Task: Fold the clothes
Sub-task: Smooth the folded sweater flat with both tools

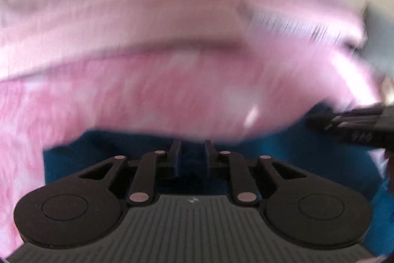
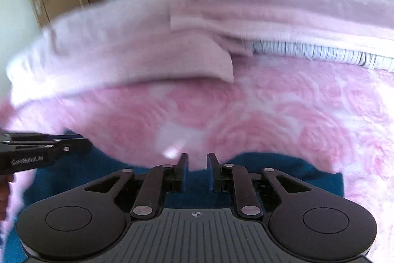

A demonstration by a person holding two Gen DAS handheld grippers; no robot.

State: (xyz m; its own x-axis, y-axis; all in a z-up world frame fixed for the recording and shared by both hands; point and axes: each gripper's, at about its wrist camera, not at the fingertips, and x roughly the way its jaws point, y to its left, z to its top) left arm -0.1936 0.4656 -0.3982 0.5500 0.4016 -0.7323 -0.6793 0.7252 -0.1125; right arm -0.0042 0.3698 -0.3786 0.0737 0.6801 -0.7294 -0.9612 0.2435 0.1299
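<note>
Near both cameras, a blue garment (image 2: 283, 164) lies on the pink bedspread (image 2: 270, 115). The left gripper (image 1: 192, 148) and right gripper (image 2: 197, 160) hover over it, jaws narrowly parted and gripping nothing. Closing from here risks pinching the bedspread along with the cloth, or catching only one layer, so the fold would skew.

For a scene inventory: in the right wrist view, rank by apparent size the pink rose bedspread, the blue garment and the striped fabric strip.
1. pink rose bedspread
2. blue garment, partly hidden by the gripper, so its extent is unsure
3. striped fabric strip
</note>
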